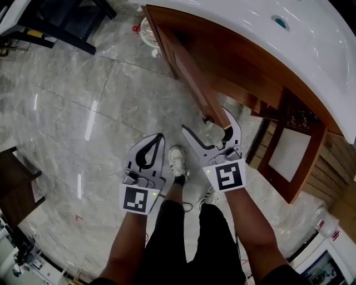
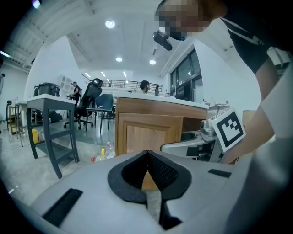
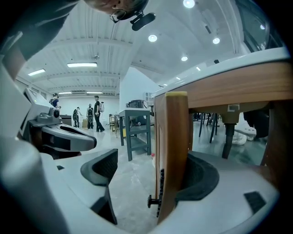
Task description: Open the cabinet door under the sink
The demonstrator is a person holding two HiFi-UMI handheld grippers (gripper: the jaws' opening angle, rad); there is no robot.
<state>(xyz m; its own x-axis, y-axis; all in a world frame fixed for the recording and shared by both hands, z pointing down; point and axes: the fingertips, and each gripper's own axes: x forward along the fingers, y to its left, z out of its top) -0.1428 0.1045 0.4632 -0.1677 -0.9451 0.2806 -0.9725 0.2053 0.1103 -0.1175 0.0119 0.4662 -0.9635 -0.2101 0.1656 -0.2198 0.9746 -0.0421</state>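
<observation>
Two claws (image 1: 159, 136) (image 1: 208, 120), one cabinet door (image 1: 189, 67), one sink (image 1: 295, 44), two shoes (image 1: 177, 160) (image 1: 209, 196)

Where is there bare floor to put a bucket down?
Bare floor lies left of the open cabinet door, between the dark table and the left gripper. Crowded: around the door's edge, with the right gripper and shoes.

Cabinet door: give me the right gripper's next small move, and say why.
Probably sweep the right gripper away from the cabinet, towards the person's left, to swing the cabinet door wider. The door stands only partly open. Its free edge sits between the open fingers, against the one on its inner side, and the knob is ungrasped. The left gripper hangs shut, holding nothing.
</observation>
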